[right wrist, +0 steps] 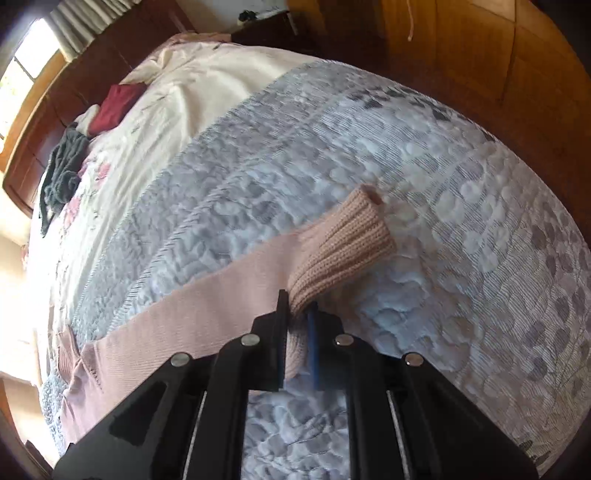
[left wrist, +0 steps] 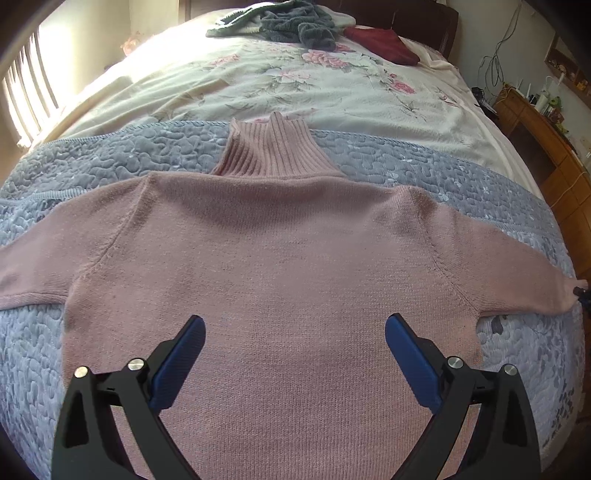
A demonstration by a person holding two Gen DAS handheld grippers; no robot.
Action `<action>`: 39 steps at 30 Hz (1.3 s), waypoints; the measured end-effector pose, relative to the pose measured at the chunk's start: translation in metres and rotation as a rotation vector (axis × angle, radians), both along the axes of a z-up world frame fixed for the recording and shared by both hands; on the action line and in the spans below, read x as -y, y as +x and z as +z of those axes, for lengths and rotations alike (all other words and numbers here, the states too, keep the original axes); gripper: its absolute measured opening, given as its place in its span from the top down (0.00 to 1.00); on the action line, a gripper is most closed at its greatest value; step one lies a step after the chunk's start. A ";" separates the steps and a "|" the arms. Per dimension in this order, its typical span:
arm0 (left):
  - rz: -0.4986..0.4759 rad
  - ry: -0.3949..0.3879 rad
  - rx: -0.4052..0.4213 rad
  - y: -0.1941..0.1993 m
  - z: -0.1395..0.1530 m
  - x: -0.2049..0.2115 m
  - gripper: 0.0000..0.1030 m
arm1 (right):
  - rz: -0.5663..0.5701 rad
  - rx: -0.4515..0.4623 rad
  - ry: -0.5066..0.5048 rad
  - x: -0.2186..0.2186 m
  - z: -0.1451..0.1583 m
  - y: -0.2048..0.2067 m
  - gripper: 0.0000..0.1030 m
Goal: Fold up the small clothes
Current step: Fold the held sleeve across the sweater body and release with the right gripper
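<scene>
A pink knit turtleneck sweater (left wrist: 273, 251) lies flat on the blue-grey quilt (left wrist: 110, 158), collar away from me and both sleeves spread sideways. My left gripper (left wrist: 295, 328) hovers open over the sweater's lower body, nothing between its blue pads (left wrist: 181, 365). In the right wrist view, the sweater's right sleeve (right wrist: 207, 310) runs across the quilt (right wrist: 443, 221) to its ribbed cuff (right wrist: 343, 243). My right gripper (right wrist: 298, 308) is shut on that sleeve just behind the cuff. The tip of the right gripper (left wrist: 581, 291) shows at the sleeve's end in the left wrist view.
A floral bedspread (left wrist: 295, 85) covers the far bed. A grey-green pile of clothes (left wrist: 291, 22) and a dark red garment (left wrist: 384, 44) lie near the headboard. A wooden desk (left wrist: 535, 122) stands right of the bed. Wooden floor (right wrist: 480, 55) lies past the bed's edge.
</scene>
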State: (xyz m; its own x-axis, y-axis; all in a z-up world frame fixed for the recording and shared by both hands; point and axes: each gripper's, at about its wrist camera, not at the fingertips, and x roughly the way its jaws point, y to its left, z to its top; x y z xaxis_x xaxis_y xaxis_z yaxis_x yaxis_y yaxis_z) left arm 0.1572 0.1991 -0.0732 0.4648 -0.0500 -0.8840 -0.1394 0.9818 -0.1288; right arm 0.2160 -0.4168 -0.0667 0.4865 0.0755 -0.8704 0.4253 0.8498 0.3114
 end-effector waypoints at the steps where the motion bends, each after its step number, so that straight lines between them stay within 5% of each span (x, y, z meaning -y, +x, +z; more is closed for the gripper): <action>1: -0.001 0.004 0.004 -0.002 0.001 -0.003 0.05 | 0.032 0.023 0.001 -0.013 0.009 0.002 0.92; 10: 0.042 -0.039 0.003 -0.013 0.003 -0.035 0.05 | 0.436 0.139 0.018 -0.202 0.056 0.017 0.92; 21: 0.061 -0.087 0.022 -0.023 0.011 -0.063 0.05 | 0.777 0.078 -0.011 -0.403 0.019 0.005 0.92; 31: 0.044 -0.144 -0.004 -0.017 0.003 -0.053 0.05 | 0.886 -0.046 -0.012 -0.433 -0.033 -0.012 0.81; 39: -0.052 -0.293 -0.117 0.011 -0.028 0.014 0.05 | 0.891 0.003 0.067 -0.377 -0.015 -0.054 0.72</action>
State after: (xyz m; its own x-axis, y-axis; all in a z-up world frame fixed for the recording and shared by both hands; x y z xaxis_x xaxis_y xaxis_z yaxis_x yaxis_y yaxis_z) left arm 0.1687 0.1848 -0.1009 0.3508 -0.3309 -0.8761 -0.1209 0.9117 -0.3927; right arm 0.1623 -0.0394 -0.0815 0.2249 0.4770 -0.8496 -0.3855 0.8444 0.3720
